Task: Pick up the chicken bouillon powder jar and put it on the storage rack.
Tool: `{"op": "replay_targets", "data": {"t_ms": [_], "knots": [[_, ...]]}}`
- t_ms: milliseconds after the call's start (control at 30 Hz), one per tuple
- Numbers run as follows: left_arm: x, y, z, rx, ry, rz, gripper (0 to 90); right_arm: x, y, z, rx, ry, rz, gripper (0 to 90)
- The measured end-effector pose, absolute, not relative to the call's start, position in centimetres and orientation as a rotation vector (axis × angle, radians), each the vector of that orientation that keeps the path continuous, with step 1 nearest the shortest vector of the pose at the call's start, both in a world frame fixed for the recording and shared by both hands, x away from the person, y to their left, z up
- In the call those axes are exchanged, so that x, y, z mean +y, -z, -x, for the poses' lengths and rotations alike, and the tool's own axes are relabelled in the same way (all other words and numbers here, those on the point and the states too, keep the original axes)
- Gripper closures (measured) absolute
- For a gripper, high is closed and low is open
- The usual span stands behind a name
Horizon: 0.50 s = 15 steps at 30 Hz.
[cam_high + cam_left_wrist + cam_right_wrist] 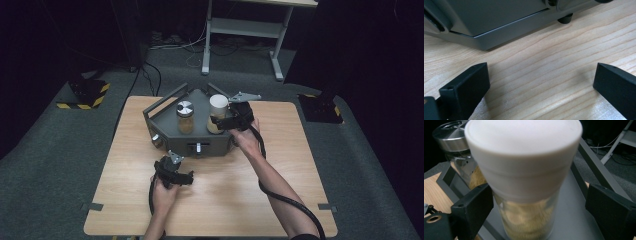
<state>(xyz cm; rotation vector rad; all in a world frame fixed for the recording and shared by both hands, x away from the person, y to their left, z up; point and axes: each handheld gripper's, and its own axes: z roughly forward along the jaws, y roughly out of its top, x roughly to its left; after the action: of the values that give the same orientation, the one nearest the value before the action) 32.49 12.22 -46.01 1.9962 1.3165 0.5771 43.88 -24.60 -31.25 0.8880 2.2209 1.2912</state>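
Right gripper view: the white-lidded jar (524,177) stands upright, long axis vertical, lid up, on the right part of the grey tray (170,132) at the table's (225,200) far middle. It is clear, holding tan contents. The right gripper's (539,205) jaws stand apart around it, not pressing. The left gripper's (541,82) jaws are apart over bare table.

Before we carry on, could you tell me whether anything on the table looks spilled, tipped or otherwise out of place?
Nothing stands out. The white-lidded jar and the metal-lidded jar both stand upright on the grey tray, lids on, with no spill visible. The right claw is open around the white-lidded jar; the left claw is open above bare wood.
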Motion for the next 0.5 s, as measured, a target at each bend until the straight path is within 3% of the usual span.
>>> {"op": "replay_targets", "data": {"t_ms": [500], "knots": [[12.2, 46.0, -32.5, 1.317, -0.576, -1.996, 0.6, -28.6, 32.8, -41.6, 2.195, -1.323, -0.892, 7.2]]}}
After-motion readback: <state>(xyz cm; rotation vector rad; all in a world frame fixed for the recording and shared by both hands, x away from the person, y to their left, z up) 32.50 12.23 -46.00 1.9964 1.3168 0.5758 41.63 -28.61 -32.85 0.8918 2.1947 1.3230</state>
